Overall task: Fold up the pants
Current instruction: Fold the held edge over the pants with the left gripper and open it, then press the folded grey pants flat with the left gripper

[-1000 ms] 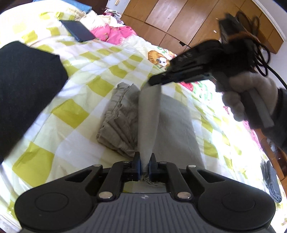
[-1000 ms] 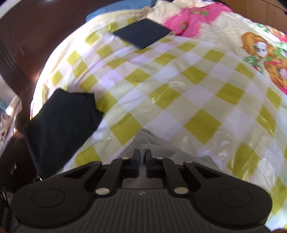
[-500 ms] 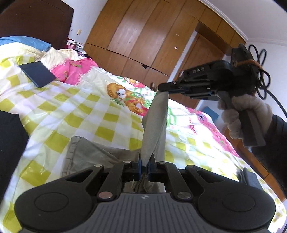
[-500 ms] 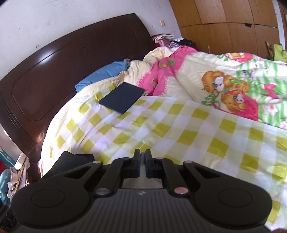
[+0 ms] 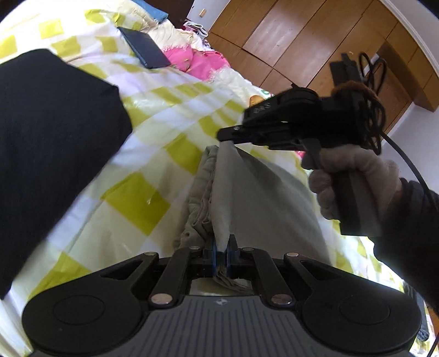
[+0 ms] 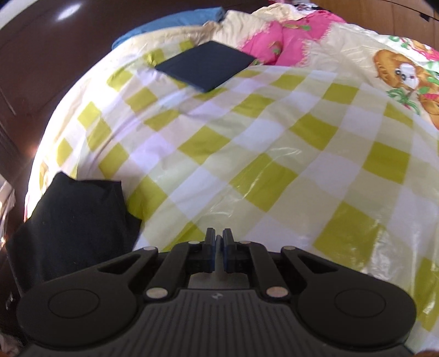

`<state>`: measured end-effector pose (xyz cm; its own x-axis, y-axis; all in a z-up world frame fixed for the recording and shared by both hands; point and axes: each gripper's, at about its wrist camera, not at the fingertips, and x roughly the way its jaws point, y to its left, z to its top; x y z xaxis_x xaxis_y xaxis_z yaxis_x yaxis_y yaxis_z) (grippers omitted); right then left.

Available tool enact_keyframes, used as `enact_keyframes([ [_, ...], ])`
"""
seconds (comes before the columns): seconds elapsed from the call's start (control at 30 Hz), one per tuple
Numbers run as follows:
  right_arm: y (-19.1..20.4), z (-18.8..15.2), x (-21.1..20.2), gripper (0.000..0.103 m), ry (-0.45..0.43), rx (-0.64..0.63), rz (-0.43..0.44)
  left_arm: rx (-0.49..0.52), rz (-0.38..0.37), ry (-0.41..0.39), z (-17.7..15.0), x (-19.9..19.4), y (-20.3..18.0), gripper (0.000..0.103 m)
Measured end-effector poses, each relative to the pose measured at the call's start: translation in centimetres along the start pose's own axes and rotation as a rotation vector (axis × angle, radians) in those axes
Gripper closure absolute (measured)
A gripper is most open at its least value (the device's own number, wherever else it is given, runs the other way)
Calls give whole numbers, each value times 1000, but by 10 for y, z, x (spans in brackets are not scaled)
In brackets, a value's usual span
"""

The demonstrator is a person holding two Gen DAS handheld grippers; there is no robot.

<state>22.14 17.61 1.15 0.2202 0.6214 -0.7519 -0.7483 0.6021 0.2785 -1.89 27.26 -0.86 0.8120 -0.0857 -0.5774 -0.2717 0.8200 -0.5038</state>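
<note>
Left gripper (image 5: pixel 221 248) clamps the grey pants (image 5: pixel 274 197) edge; right gripper (image 5: pixel 226 135), jaws opening around the far corner, risks dropping it unevenly, skewing the fold.

Bed w/ yellow-white check quilt (image 6: pixel 247 153), grey pants (image 5: pixel 274 197), black folded cloth (image 6: pixel 74 219), dark navy folded item (image 6: pixel 205 66), blue pillow (image 6: pixel 170 22)

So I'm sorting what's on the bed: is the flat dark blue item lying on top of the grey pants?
No, the dark blue item lies far up the checked bedspread, well apart from the grey pants.
</note>
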Motion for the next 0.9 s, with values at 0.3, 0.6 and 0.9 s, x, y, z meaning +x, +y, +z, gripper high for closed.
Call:
enact_keyframes([
  [0.3,7,7,17,91,-14,-40,-37,-39,28,-7,1,-10,10,75],
  [0.6,-24,12,-10,86,-104,17,-99,-104,115,-34,12,-21,33,65],
  [0.9,-16,-17,-75,80,-192,-149,-126,22,246,-150,21,-42,25,63],
])
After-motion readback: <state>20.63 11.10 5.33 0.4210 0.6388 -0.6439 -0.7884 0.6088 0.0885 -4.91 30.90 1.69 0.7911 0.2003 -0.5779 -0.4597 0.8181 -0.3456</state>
